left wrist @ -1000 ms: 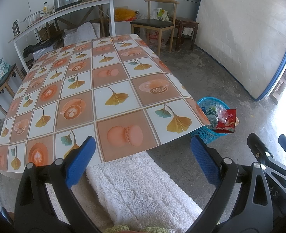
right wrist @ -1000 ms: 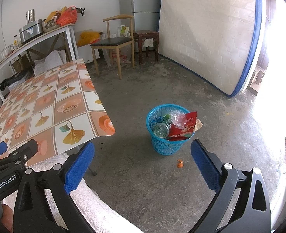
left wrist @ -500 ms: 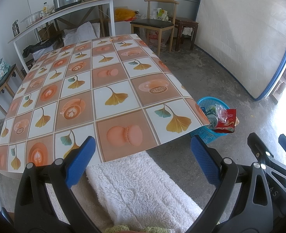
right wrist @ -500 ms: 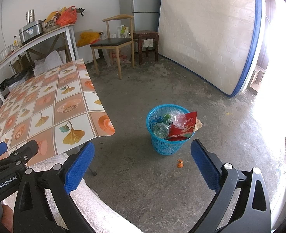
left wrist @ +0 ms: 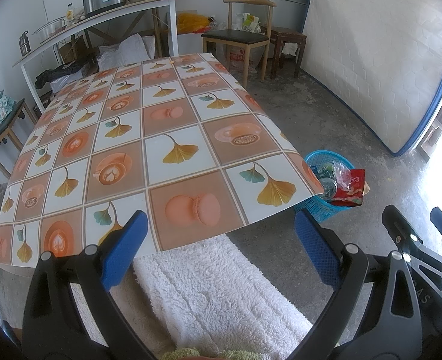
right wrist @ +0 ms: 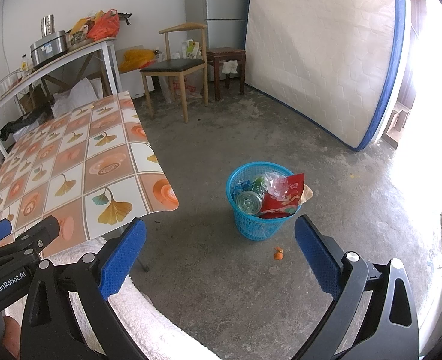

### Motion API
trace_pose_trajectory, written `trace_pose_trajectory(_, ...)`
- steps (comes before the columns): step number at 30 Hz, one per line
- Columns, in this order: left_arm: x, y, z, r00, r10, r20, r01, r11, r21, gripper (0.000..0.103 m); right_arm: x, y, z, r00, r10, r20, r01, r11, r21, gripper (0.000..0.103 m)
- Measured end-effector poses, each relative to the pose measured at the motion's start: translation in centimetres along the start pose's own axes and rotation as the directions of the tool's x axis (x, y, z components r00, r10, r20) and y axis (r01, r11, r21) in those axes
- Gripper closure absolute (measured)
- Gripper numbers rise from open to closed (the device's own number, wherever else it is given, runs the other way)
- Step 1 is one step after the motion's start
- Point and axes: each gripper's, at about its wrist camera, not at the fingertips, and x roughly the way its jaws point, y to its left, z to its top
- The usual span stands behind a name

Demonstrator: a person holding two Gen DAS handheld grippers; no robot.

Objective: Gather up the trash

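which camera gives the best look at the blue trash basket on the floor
The right wrist view. It shows the whole blue basket standing on the concrete, with the can and red wrapper inside. In the left wrist view the basket sits near the edge, partly hidden behind the table corner.

frame: black plastic | fingers point(right wrist: 122, 258): blue textured pads | screws: silver | marking: "GenRobot.AI"

Left tongs point(left wrist: 219, 238) fill the lower frame, jaws spread wide and empty. Right tongs point(right wrist: 220, 240) likewise gape with nothing between them, and they also show at lower right in the left view.
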Motion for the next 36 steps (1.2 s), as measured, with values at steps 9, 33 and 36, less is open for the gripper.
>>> trace_pose_trajectory(9,-0.01,0.02,0.01,1.0,0.0,0.0,0.0,1.0,0.0,0.008,0.01,0.02,-0.01,1.0,0.0,0.0,0.0,1.0,0.0,0.006)
trace_pose_trajectory(33,0.0,-0.02,-0.05,1.0,0.0,0.0,0.0,1.0,-0.001,0.008,-0.05,0.1,-0.02,1.0,-0.001,0.0,0.001,1.0,0.001,0.006)
trace_pose_trajectory(36,0.01,-0.03,-0.06,1.0,0.0,0.0,0.0,1.0,-0.001,0.008,-0.05,0.09,-0.02,1.0,-0.002,0.0,0.002,1.0,0.001,0.006)
